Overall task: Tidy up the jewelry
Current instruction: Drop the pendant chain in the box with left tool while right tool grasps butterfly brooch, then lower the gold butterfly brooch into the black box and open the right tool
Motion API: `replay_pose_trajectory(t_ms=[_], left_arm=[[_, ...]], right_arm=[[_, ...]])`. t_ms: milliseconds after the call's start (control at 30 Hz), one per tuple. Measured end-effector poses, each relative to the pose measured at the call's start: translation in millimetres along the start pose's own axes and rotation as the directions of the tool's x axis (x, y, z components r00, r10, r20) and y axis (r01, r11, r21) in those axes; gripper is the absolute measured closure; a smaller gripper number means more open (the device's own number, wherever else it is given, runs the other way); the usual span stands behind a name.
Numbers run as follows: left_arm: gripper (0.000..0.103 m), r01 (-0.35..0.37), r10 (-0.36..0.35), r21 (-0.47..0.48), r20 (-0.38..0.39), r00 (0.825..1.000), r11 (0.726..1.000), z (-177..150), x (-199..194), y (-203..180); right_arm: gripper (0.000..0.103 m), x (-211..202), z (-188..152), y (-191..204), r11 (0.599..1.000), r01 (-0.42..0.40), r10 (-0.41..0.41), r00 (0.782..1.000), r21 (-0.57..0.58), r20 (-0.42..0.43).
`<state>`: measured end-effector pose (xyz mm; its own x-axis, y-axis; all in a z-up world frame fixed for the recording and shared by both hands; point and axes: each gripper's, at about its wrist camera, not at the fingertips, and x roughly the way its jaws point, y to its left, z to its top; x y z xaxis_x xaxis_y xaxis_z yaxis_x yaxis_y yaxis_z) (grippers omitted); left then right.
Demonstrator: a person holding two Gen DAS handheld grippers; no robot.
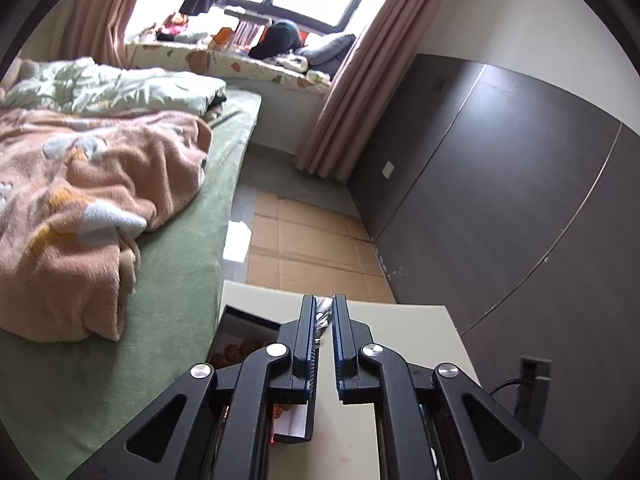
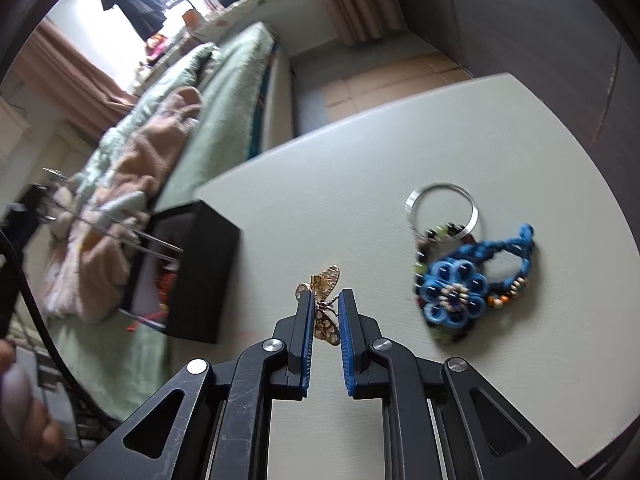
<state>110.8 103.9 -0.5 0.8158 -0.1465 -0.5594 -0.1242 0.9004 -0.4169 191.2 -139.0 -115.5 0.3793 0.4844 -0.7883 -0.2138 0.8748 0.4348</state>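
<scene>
Right gripper (image 2: 325, 312): jaws clamped on a gold butterfly clip (image 2: 325, 300), lower centre of frame, above the table (image 2: 360, 168). Left gripper (image 1: 323, 320): jaws closed on a silver hairpin (image 1: 323, 314). Black box (image 2: 200, 268) at left; blue flower bracelet (image 2: 460, 280) and silver bangle (image 2: 440, 212) at right.

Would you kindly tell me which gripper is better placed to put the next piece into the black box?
Right: the right gripper already pinches the gold butterfly hairpin near the black box.
</scene>
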Motion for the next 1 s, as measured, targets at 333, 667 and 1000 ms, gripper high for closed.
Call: replay_pose_trajectory(t_ms=[333, 667, 1000], left_arm=[[0.073, -0.052, 0.034, -0.109, -0.158, 0.987, 0.993, -18.8, 25.1, 28.6], [0.035, -0.095, 0.071, -0.181, -0.135, 0.988, 0.979, -22.0, 9.2, 45.0], [0.035, -0.107, 0.082, -0.231, -0.116, 0.990, 0.967, -17.3, -4.4, 61.5]], right_arm=[[0.089, -4.7, 4.3, 27.3, 0.994, -0.105, 0.106, 0.993, -0.014, 0.058], [0.089, -12.4, 11.6, 58.5, 0.972, -0.229, 0.233, 0.967, -0.056, 0.099], [0.089, 17.5, 9.9, 90.1, 0.945, -0.323, 0.326, 0.943, -0.051, 0.073]])
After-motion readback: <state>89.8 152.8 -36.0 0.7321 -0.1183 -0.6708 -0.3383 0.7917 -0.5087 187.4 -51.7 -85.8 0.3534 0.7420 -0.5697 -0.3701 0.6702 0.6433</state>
